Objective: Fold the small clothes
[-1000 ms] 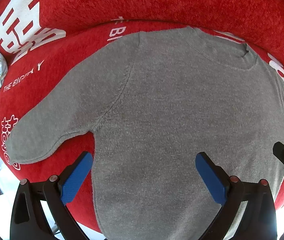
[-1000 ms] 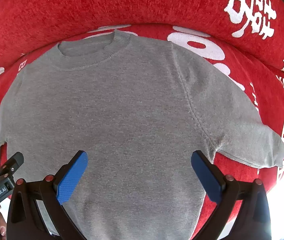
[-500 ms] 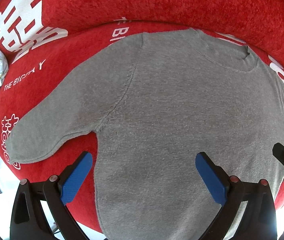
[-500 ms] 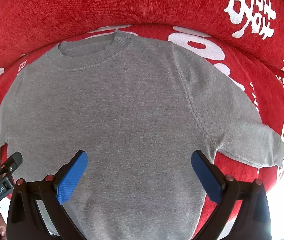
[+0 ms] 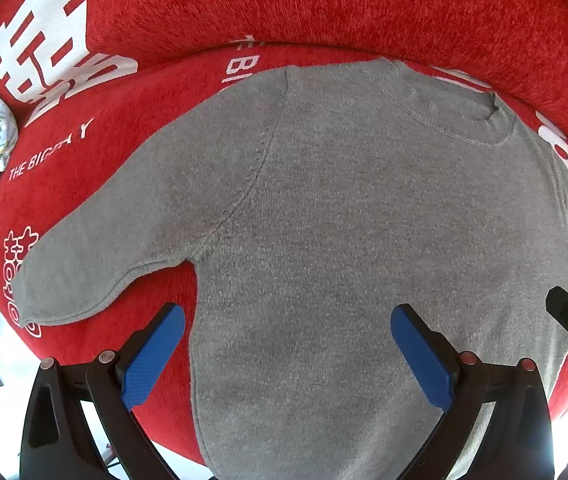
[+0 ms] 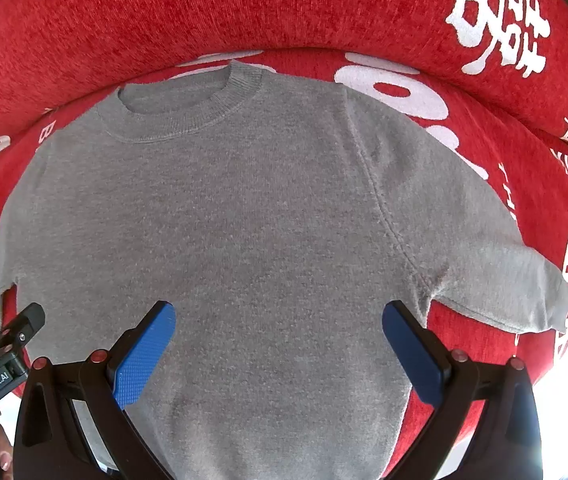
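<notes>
Small grey knit sweater [image 5: 344, 240], spread flat, collar at the far side, both sleeves outstretched

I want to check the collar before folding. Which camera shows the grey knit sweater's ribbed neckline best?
The right wrist view: the ribbed neckline faces it nearly whole, its ribbing clear. In the left wrist view the same neckline sits far toward the upper right, stretched by the lens.

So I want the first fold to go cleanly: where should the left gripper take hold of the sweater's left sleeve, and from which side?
Take the sleeve at its cuff end, coming from the outer left. It lies flat and spread away from the sweater body, with its free edge on the red cover, so the fingers can slip under it.
</notes>
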Available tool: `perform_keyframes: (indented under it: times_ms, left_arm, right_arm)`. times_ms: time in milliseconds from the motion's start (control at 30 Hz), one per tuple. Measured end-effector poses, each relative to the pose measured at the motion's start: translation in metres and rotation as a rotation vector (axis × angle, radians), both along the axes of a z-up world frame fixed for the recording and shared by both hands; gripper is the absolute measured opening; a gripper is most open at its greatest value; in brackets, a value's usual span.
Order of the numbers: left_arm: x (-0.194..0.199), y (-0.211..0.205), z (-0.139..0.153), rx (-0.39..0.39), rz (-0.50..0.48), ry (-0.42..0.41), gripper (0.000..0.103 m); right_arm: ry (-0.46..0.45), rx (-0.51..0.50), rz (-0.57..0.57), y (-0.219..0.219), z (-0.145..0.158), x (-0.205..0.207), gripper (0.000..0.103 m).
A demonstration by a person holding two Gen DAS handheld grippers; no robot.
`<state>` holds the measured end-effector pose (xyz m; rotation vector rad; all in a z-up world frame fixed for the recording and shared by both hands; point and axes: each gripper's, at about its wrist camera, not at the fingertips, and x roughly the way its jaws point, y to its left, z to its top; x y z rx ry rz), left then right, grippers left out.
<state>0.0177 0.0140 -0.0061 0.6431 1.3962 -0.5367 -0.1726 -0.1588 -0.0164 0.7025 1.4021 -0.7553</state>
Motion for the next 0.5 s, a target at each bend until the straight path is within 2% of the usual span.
perform_keyframes:
  times_ms: [500]
  left_arm:
    - [0.0002, 0.0003, 0.0001, 0.0, -0.001, 0.001, 0.103]
  right_arm:
    - [-0.016, 0.001, 0.002, 0.0019, 0.0018, 0.0002, 0.103]
